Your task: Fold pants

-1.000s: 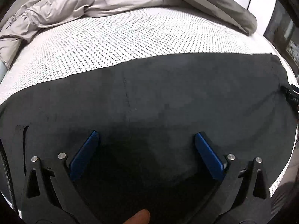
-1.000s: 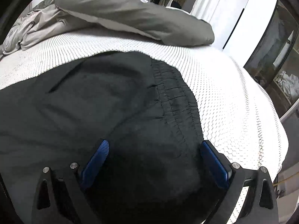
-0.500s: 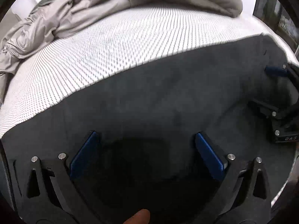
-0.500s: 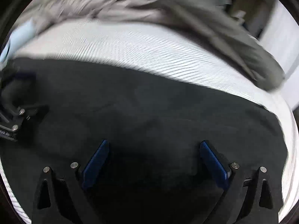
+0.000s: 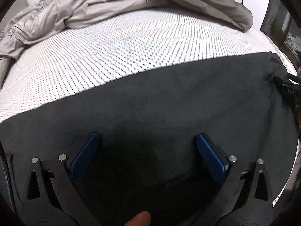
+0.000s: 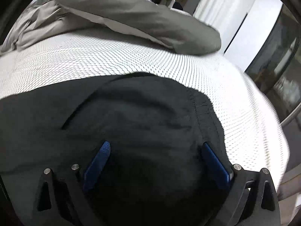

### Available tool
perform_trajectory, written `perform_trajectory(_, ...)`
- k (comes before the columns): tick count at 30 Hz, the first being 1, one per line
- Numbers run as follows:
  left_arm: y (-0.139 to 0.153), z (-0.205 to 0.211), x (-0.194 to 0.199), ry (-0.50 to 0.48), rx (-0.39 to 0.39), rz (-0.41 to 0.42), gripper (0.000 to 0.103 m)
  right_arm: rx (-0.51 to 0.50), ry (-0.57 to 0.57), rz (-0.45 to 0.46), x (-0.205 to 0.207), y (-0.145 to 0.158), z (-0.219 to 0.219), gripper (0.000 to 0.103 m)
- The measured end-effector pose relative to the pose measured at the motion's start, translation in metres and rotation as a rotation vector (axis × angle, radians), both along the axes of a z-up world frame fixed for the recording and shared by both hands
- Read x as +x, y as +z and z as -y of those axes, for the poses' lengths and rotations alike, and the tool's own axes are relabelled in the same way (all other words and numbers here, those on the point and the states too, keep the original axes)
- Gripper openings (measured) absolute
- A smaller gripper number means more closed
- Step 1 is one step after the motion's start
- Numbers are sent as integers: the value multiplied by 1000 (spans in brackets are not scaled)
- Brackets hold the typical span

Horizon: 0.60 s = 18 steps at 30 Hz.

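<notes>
The dark pants (image 5: pixel 169 101) lie flat on the bed (image 5: pixel 116 47) under both wide-open, empty tongs, left (image 5: pixel 147 150) and right (image 6: pixel 156 160); soft, light and limp, probably best pinched at the waistband (image 6: pixel 208 116) just ahead of the right tongs.

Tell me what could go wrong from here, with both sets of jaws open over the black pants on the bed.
1. The pants are bunched near the waistband under the right gripper; closing there may pinch several layers and skew the fold.
2. The left gripper sits over flat fabric away from any edge, so it might only slide or also snag the mesh mattress cover.
3. The grey duvet lies close behind; a far fold could land on it.
</notes>
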<state>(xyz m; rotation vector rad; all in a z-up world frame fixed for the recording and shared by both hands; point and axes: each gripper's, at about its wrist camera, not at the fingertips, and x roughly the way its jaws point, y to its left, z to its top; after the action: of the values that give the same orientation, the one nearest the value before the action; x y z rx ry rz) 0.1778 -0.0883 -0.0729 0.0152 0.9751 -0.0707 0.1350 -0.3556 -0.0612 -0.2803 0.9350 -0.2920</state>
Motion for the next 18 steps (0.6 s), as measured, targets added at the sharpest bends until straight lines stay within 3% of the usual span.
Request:
perform_trajectory(4, 18, 4, 5, 1, -27, 67, 103, 62, 132, 39, -1, 23, -53, 99)
perform_trajectory(5, 22, 6, 13, 7, -46, 75, 103, 98, 212, 29, 0, 24, -76, 99)
perform_trajectory(7, 19, 12, 21, -5, -69, 71, 103, 194, 307, 5, 10, 16, -108, 99)
perform_trajectory(9, 6, 16, 31, -22, -41, 32, 103, 313, 385, -77, 14, -8, -143, 99)
perform_trajectory(11, -9, 16, 37, -20, -17, -23, 103, 217, 420, -136, 21, -29, -168, 98)
perform_trajectory(14, -13, 6, 40, -20, -69, -16, 103, 206, 456, -144, 28, -24, -157, 99)
perform_trajectory(16, -15, 3, 38, -29, -71, -18, 103, 114, 378, -111, 50, -21, -119, 99)
perform_trajectory(18, -15, 1, 35, -34, -82, -15, 103, 62, 202, -86, 63, -18, -59, 99)
